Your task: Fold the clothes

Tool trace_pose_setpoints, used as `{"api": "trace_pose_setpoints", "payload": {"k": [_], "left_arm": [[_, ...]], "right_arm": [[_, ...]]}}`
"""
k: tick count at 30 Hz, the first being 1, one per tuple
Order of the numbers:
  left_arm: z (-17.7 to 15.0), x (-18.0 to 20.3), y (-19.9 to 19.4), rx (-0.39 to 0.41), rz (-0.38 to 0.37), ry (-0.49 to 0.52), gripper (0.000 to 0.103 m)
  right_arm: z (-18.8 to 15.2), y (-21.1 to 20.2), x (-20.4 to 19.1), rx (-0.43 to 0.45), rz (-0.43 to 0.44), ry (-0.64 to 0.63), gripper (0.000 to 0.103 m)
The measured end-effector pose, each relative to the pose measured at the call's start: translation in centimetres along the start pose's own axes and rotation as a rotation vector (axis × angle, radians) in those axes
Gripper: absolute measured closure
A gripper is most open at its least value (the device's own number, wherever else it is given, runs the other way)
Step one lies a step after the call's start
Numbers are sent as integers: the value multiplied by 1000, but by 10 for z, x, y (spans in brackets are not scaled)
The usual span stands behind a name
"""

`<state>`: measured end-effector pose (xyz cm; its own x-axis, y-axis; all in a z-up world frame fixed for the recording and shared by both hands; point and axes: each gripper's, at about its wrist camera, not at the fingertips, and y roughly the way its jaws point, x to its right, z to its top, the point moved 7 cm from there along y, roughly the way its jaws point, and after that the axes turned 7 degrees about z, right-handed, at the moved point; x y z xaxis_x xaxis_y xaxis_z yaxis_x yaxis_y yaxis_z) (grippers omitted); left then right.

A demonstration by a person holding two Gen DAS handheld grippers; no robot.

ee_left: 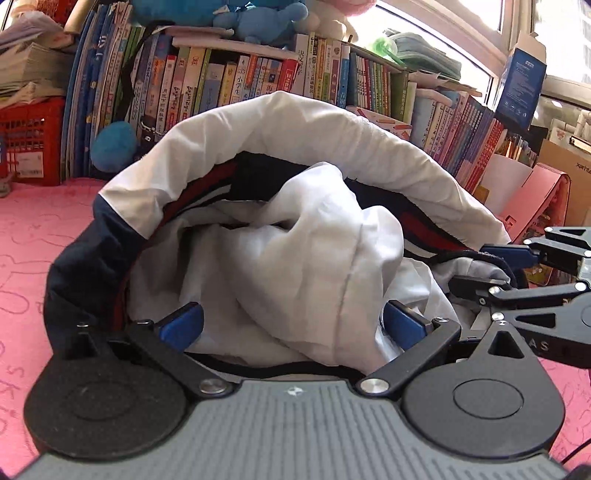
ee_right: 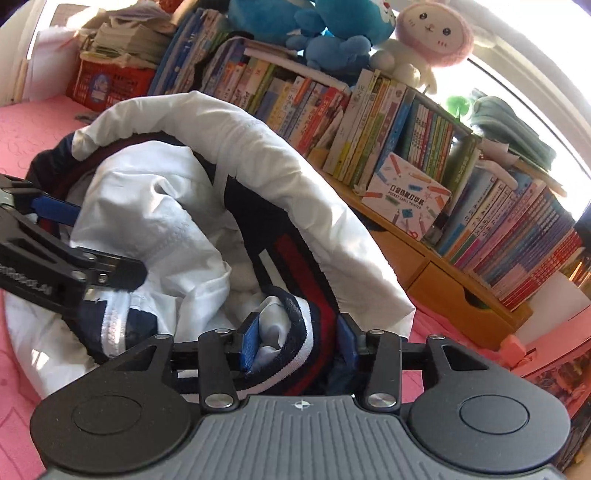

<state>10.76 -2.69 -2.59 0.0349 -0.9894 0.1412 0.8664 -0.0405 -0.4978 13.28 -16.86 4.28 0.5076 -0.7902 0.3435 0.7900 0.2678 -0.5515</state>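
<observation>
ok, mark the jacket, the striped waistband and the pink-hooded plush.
jacket (ee_left: pixel 295 122): left wrist view, on the white outer fabric at the top.
striped waistband (ee_right: pixel 314 332): right wrist view, on the red and navy ribbing between the fingers.
pink-hooded plush (ee_right: pixel 432 26): right wrist view, on its face.

White jacket (ee_left: pixel 280 122) with navy, red-striped trim on a pink mat (ee_left: pixel 40 229).

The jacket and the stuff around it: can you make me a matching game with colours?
Things:
1. jacket's outer shell
2. mat
3. bunny plush's hood
4. pads on the right tongs

Colours:
A. pink, fluffy
B. blue
C. white
D. pink, with faint doodles

Pairs: 1-C, 2-D, 3-A, 4-B
</observation>
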Motion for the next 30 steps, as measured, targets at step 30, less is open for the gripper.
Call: {"api": "trace_pose_setpoints", "payload": {"k": [30], "left_arm": [[-10,-7,19,-100,-17,-36,0]], "right_arm": [[-69,-92,0,176,-384,21,52]]}}
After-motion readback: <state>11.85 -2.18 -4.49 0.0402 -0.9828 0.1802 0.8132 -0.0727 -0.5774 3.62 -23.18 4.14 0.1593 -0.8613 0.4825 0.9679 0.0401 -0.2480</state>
